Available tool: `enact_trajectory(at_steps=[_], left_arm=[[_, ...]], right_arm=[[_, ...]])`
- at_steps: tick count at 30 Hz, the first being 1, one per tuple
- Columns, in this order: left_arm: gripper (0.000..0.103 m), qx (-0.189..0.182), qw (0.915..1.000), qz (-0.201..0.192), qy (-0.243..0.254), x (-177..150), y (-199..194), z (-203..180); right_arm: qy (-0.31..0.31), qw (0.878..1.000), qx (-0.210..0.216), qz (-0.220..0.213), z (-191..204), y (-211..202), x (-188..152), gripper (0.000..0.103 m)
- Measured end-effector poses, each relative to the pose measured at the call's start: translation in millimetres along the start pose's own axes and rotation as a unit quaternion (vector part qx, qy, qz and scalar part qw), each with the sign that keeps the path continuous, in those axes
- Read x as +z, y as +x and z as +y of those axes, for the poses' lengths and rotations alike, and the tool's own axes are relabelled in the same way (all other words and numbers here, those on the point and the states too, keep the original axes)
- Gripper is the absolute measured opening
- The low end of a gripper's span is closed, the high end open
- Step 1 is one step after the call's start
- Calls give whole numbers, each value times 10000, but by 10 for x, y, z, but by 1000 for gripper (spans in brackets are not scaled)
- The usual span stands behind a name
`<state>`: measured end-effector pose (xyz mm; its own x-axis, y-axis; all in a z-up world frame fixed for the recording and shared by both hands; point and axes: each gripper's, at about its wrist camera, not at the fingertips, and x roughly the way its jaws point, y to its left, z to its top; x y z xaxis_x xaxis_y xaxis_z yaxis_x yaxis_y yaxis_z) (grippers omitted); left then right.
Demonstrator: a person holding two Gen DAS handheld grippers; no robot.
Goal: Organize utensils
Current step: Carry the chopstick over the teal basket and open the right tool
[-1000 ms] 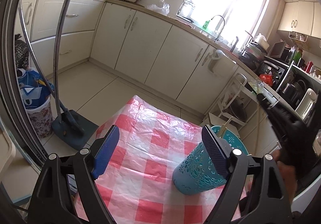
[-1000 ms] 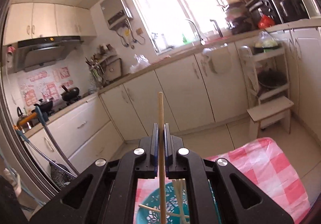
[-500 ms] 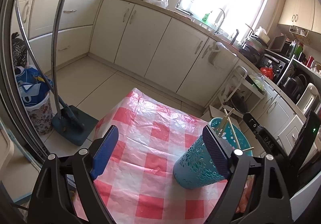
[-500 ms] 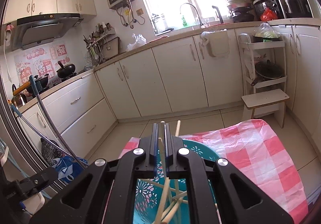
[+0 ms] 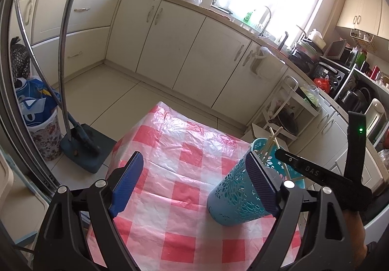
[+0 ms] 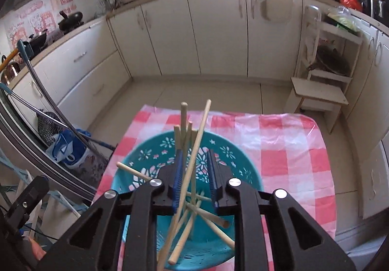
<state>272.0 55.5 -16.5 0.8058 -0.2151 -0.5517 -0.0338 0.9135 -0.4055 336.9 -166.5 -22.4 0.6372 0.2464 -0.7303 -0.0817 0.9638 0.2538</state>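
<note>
Right tool (image 6: pixel 194 175), jaws just parting above the teal utensil holder (image 6: pixel 150 156) on the checked counter (image 6: pixel 291 149), frees a wooden chopstick (image 6: pixel 194 149); lift straight up, clear of neighbouring sticks. Left tool (image 5: pixel 194 183) idles wide open, empty.

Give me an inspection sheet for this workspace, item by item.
Surface: table under pink checked cloth, wrinkled.
Job's things: teal utensil holder upright on the cloth, wooden chopsticks standing and leaning inside.
Clutter: nothing seen on the cloth.
Grippers: left gripper open, empty, beside the holder; right gripper above the holder, jaws just opening, pads clear of the chopsticks between them.
Cables: nothing seen.
Surroundings: kitchen cabinets, dustpan on the floor.
</note>
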Motion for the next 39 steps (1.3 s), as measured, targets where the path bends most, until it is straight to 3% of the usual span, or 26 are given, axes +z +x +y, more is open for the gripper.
enact_trajectory(at_steps=[3,6,8,11,12,13,14,15,21,27,29,33,35,39], left_arm=[[82,8,10000,11,-21,-4,2,8],[82,10,10000,23,-46,-5,3,16],[82,0,10000,27,-67,-7,1,16],[82,-7,10000,43,-58,-17,12,11],[82,-8,10000,53,-46,-22,18,9],[82,-9,10000,66,-33,-28,25,1],[82,-8,10000,77,-22,-33,32,-4],[82,-5,10000,83,-13,-37,34,-4],[82,-18,9999,56,-81,-25,21,29],[82,-10,10000,44,-82,-21,9,43],[82,-1,10000,56,-70,-21,6,43],[82,125,9998,-35,141,-27,-41,-14],[83,208,9989,-142,396,-48,-103,-89],[89,419,9937,-296,1001,-159,-237,-228]], right_arm=[[86,9999,49,104,-53,27,-10,6],[319,9992,179,-176,-100,-125,5,5],[509,9943,508,-787,-113,-349,21,5],[754,9732,728,-2045,-91,-671,-23,5],[813,9684,691,-2254,-76,-696,-29,6],[810,9636,599,-2475,-36,-682,-66,11],[714,9617,517,-2594,15,-638,-99,23],[649,9614,417,-2642,48,-585,-132,26],[696,9715,348,-2239,62,-304,-371,26],[560,9741,403,-2154,27,-512,-687,26],[448,9765,387,-2073,13,-626,-858,37],[428,9814,363,-1837,-58,-817,-1210,44],[514,9849,281,-1628,-87,-905,-1426,60],[625,9894,109,-1309,-127,-1069,-1833,69]])
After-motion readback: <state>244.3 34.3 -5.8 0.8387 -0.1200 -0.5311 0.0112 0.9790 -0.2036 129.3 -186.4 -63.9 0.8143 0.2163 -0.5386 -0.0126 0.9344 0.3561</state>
